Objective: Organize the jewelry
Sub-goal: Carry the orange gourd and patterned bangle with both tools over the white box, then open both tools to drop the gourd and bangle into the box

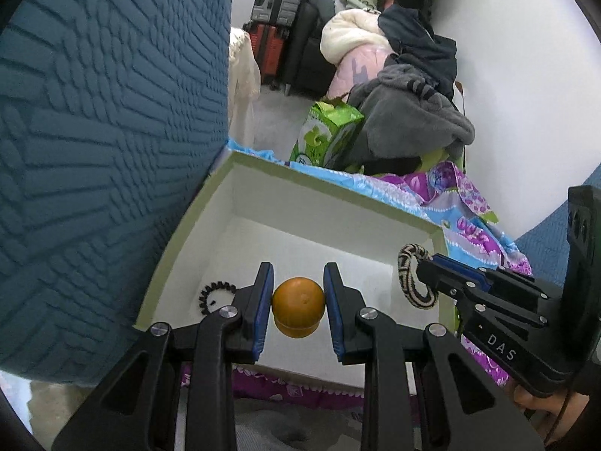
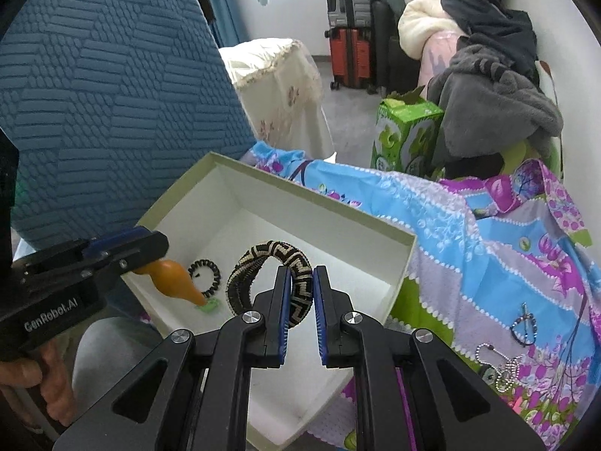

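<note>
Right hand-held gripper point(image 2: 302, 293) pinches black-and-cream woven bangle point(image 2: 270, 263).

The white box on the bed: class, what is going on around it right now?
A person holds a gripper in each hand over the open white box. The left gripper clamps an orange gourd-shaped ornament; the right gripper pinches a black-and-cream woven bangle. A black beaded bracelet already lies inside. More jewelry, including a ball chain, waits on the floral bedsheet.

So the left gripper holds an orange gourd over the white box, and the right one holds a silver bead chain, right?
Not quite. The right gripper holds a black-and-cream woven bangle, as the right wrist view shows; the silver bead chain lies on the patterned cloth. The left gripper does hold the orange gourd over the white box.
</note>
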The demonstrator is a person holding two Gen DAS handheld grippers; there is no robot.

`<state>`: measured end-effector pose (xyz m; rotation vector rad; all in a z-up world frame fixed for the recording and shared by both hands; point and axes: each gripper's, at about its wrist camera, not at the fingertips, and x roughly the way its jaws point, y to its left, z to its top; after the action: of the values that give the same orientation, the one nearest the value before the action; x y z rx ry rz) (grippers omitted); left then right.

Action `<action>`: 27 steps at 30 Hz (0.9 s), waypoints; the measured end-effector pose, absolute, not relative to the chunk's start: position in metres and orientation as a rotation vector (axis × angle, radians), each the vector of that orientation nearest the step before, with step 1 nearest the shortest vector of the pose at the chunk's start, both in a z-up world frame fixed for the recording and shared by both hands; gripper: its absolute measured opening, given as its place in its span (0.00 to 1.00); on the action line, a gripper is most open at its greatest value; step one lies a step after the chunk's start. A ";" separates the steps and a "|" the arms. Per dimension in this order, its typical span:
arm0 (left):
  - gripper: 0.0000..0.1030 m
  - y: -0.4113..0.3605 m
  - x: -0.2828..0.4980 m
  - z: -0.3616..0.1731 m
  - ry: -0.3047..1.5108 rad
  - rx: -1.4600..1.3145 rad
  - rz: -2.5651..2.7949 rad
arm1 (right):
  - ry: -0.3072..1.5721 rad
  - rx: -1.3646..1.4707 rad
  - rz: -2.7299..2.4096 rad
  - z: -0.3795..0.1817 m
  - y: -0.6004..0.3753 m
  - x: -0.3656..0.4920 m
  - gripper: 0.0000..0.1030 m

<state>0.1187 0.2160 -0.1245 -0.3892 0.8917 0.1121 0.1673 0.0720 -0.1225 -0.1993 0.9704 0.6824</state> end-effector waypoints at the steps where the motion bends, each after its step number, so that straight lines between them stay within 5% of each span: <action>1: 0.27 0.215 0.119 -0.125 0.894 -0.389 0.111 | 0.975 -0.200 0.685 -0.124 0.072 0.168 0.10; 7: 0.29 0.215 0.119 -0.122 0.913 -0.371 0.133 | 0.977 -0.195 0.689 -0.121 0.069 0.165 0.11; 12: 0.54 0.211 0.113 -0.105 0.879 -0.368 0.142 | 0.949 -0.167 0.699 -0.106 0.060 0.161 0.12; 16: 0.57 0.203 0.106 -0.083 0.839 -0.358 0.140 | 0.903 -0.151 0.707 -0.085 0.052 0.158 0.24; 27: 0.58 0.172 0.088 -0.016 0.719 -0.316 0.121 | 0.760 -0.104 0.675 -0.016 0.004 0.143 0.24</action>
<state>0.0883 0.1725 -0.0160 -0.3158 0.7192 0.1209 0.1427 0.0037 -0.0161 -0.1043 0.7603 0.6752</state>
